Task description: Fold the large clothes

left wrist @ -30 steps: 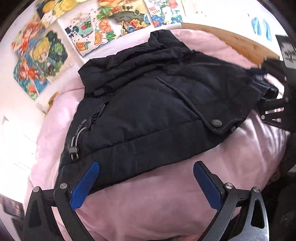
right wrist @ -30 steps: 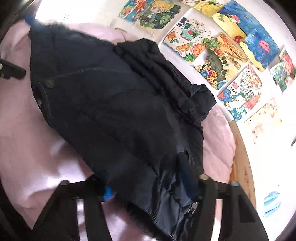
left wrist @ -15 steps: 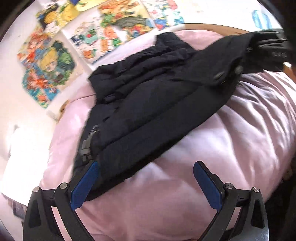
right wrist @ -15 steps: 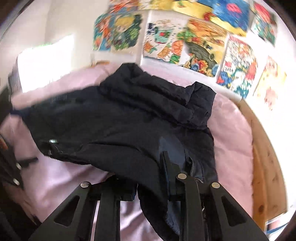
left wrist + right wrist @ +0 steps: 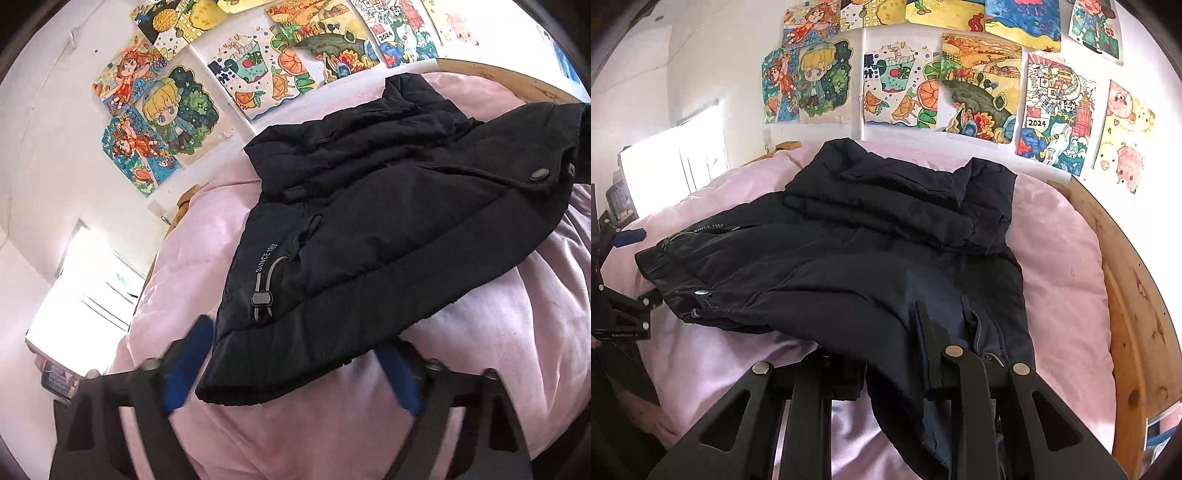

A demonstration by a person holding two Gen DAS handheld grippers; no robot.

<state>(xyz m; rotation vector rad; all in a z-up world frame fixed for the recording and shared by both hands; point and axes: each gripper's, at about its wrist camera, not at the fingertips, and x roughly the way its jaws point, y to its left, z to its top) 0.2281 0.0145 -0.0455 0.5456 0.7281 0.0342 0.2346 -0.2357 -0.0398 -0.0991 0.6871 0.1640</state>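
Pink bedding (image 5: pixel 498 350) carries a black jacket (image 5: pixel 369 221). Right gripper (image 5: pixel 942 332) jaws clamp its hem at 6 o'clock; left gripper (image 5: pixel 291 365) jaws, just closing, apparently straddle the corner, contact unclear.

Pink duvet (image 5: pixel 1060 258) on a wooden bed frame (image 5: pixel 1137 295), colourful drawings (image 5: pixel 979 85) taped on the white wall (image 5: pixel 48 155), bright window (image 5: pixel 85 295)

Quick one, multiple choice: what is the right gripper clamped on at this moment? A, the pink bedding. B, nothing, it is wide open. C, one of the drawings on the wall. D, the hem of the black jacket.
D: the right gripper has its jaws pinched on a fold of the black jacket, lifting its hem off the pink bedding.
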